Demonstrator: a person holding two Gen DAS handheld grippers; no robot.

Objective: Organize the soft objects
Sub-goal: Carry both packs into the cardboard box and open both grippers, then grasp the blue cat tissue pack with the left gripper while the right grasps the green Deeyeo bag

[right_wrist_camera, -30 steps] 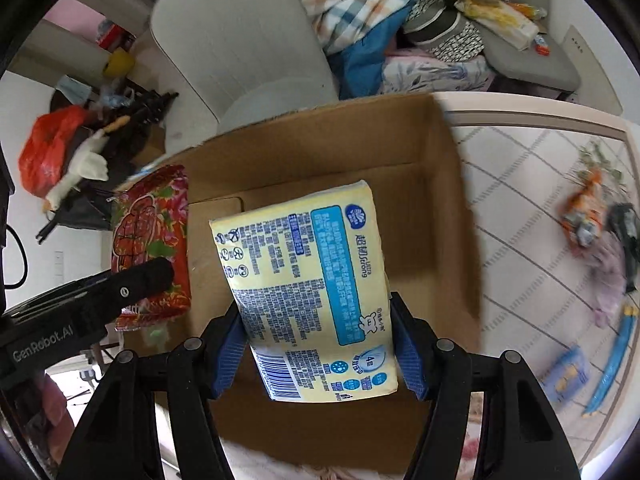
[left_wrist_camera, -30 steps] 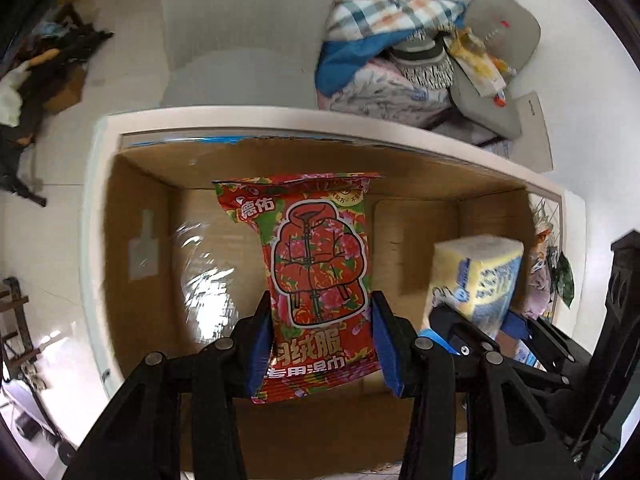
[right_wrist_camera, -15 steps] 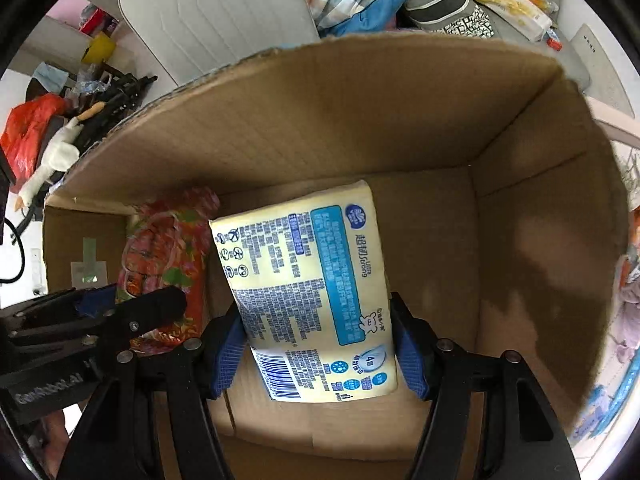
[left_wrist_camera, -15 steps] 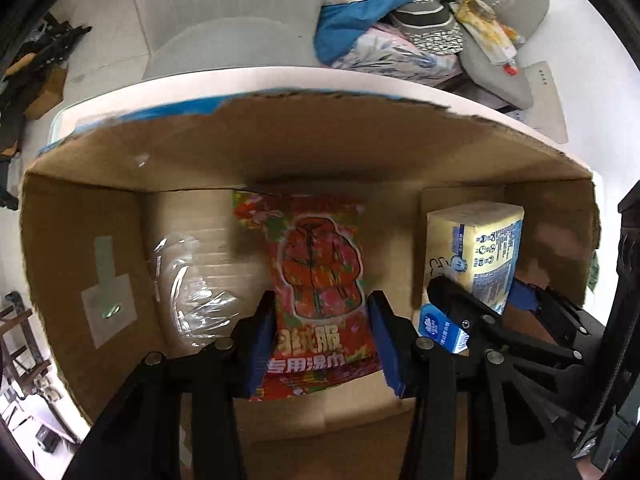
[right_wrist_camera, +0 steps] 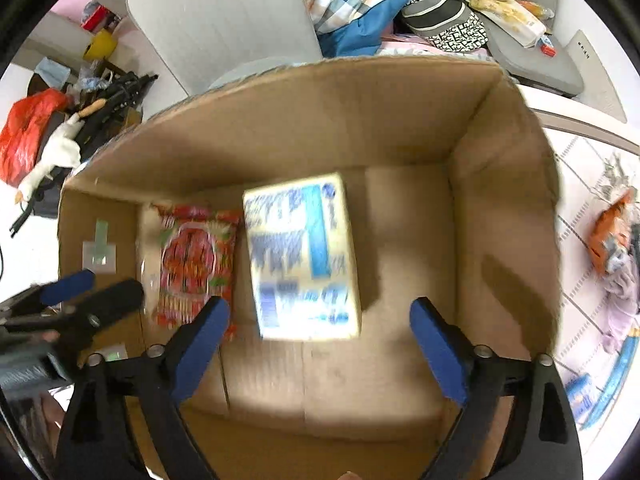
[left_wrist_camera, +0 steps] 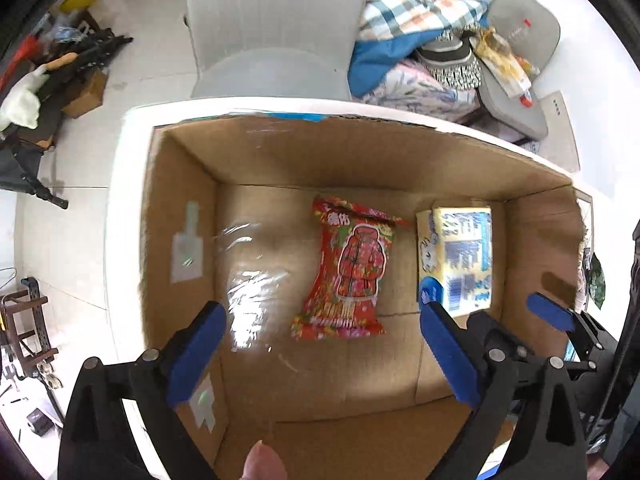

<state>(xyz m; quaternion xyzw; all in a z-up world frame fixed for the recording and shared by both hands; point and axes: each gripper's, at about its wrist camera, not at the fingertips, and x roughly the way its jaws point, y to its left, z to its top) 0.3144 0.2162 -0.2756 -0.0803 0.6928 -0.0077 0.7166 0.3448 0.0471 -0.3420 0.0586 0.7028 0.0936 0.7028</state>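
A red wet-wipes pack lies flat on the floor of an open cardboard box. A yellow and blue tissue pack lies beside it on its right. My left gripper is open and empty above the near part of the box. My right gripper is open and empty above the tissue pack. The red pack and the box wall show in the right wrist view too, as does the left gripper.
The box sits on a white table. A white chair stands behind it. A pile of clothes and a grey cushion lies at the back right. Small packets lie on the table right of the box.
Both grippers opened and let go of their packs, which now lie on the box floor. Both grippers have risen and pulled back from the box.
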